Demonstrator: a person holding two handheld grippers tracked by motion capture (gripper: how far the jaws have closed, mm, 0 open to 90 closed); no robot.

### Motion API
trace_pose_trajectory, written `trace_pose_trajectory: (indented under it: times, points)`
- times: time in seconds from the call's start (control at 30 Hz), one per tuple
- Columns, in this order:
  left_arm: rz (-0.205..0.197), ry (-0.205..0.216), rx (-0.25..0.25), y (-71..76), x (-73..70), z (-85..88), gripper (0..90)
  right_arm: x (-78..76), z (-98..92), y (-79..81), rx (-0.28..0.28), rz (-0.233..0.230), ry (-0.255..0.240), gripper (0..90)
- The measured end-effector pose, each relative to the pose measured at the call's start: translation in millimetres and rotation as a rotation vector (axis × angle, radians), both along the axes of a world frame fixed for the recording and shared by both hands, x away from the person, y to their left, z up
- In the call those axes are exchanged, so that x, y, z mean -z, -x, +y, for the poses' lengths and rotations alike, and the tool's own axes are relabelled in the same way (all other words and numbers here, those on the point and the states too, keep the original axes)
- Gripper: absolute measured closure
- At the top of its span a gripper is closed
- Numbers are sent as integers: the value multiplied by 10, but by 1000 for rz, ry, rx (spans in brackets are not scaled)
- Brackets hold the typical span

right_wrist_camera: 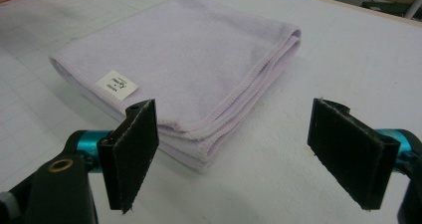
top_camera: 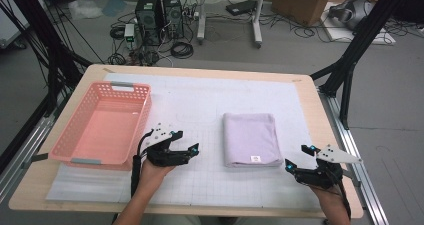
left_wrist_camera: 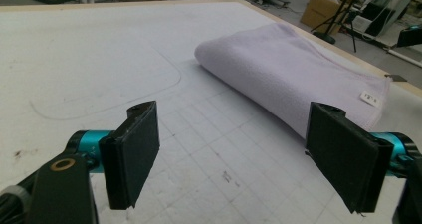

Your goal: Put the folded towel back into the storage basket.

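Observation:
A folded lilac towel (top_camera: 251, 139) with a small white label lies flat on the white gridded mat (top_camera: 200, 110), right of centre. My left gripper (top_camera: 186, 141) hovers open just left of the towel, between it and the basket. Its view shows the towel (left_wrist_camera: 288, 74) ahead and to the right of its spread jaws. My right gripper (top_camera: 298, 157) is open at the towel's near right corner. In the right gripper view the towel (right_wrist_camera: 184, 69) lies close in front, its folded corner between the jaws, untouched.
A pink plastic basket (top_camera: 77, 135) stands empty on the table's left side. The wooden table edge (top_camera: 320, 105) runs close on the right. Beyond the table are computer towers (top_camera: 160, 15), cables and a cardboard box (top_camera: 305, 2) on the floor.

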State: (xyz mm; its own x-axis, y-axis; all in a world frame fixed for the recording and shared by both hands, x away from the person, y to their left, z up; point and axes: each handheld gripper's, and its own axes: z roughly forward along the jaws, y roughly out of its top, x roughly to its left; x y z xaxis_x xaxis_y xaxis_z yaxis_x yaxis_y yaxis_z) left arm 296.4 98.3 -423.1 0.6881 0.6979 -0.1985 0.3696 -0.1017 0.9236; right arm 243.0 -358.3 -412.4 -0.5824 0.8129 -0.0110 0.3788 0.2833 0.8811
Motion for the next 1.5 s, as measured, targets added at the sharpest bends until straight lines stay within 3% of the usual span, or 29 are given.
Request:
trace_pose_trajectory:
  times: [0.07, 0.13, 0.23, 0.37, 0.5, 0.57, 0.73, 0.83, 1.0, 1.2, 1.33, 1.5]
  points:
    - [-4, 13, 13, -24, -4, -32, 212, 2, 6, -2, -1, 5, 0, 189]
    - [-34, 44, 18, -47, 4, -62, 209, 1, 9, -6, -1, 5, -3, 189]
    - [-70, 48, 1, -68, 11, -94, 187, 0, 17, -7, 0, 3, -7, 189]
    - [-21, 13, 9, -120, -4, -158, 187, 2, 28, -8, -4, 6, -1, 189]
    - [8, 59, 61, -184, -51, -241, 179, -2, 31, -14, -13, 5, 3, 189]
    - [16, 61, 67, -228, -71, -307, 190, 1, 35, -19, -17, 0, 10, 189]
    - [49, 21, 90, -353, -100, -500, 185, 5, 33, -19, -17, 6, 17, 189]
    - [76, 23, 100, -420, -78, -601, 195, 5, 30, -21, -14, 6, 13, 189]
    - [112, -7, 116, -522, -59, -783, 198, 7, 16, -21, -16, 10, 8, 189]
    - [157, -53, 113, -620, 14, -924, 217, 13, 3, -29, -14, 11, 2, 189]
    - [194, -42, 100, -663, 62, -982, 215, 14, 3, -34, -17, 9, 3, 189]
    - [243, -73, 84, -706, 119, -1117, 212, 16, 19, -35, -21, 13, 4, 189]
